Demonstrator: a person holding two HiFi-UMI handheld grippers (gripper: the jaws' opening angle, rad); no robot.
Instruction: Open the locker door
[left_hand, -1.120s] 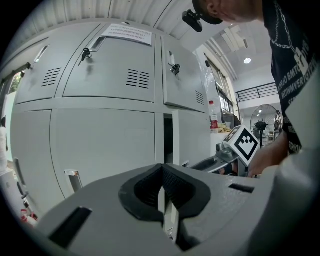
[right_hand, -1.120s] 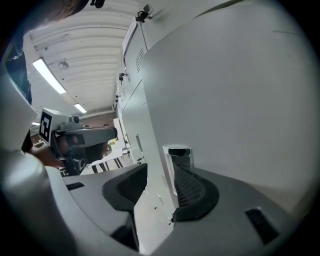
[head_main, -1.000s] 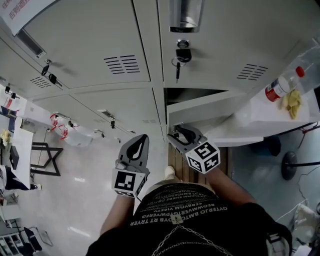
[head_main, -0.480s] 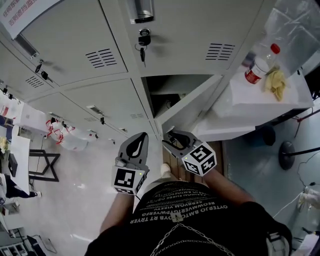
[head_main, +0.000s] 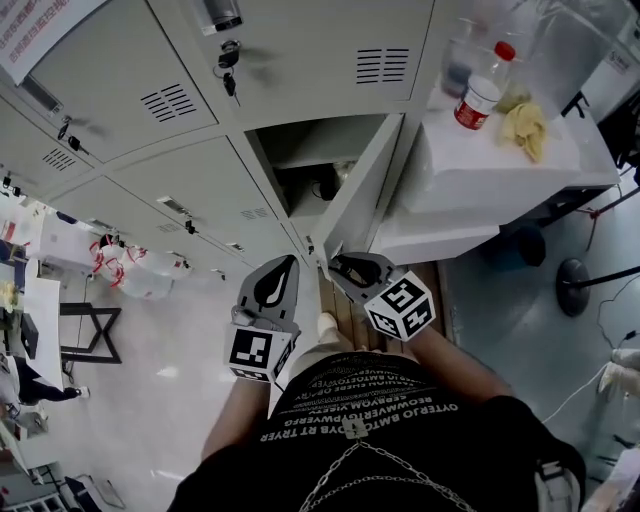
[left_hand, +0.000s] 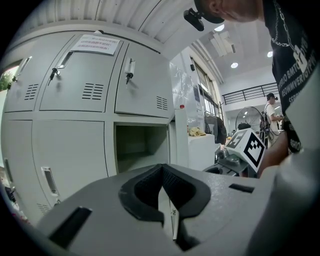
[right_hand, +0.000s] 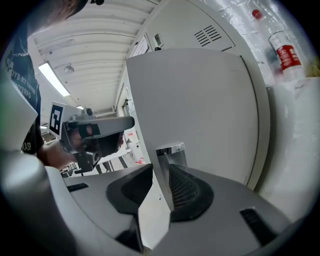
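- In front of the person, a bank of grey lockers (head_main: 120, 60) fills the upper left of the head view, each door with a vent grille.
- To the right of the bank stands a white cabinet (head_main: 470, 180), its top just beside the lockers.
- The locker door (head_main: 355, 190) stands swung well out from the bank, towards the person, with its free edge pointing down at the right gripper. In the right gripper view its flat grey face (right_hand: 200, 110) fills most of the frame.
- The compartment (head_main: 305, 165) behind it is open and dark, with a shelf line across its upper part.
- The right gripper (head_main: 345, 268) sits at the door's lower free edge. Its jaws are closing, and the door's edge fills the gap between the pads (right_hand: 187, 190).
- The left gripper (head_main: 275, 285) hangs just left of the right one, clear of the lockers. Its jaws are pressed together with nothing between them (left_hand: 162, 187).
- A clear bottle (head_main: 478, 92) with a red cap and red label stands on the cabinet top, near the edge by the lockers.
- A crumpled yellow cloth (head_main: 524, 125) lies just to the bottle's right.
- A key (head_main: 229, 60) hangs in the lock of the locker above the open one.
- A small chrome handle (right_hand: 171, 150) sits on the door's edge, just beyond the right jaws.
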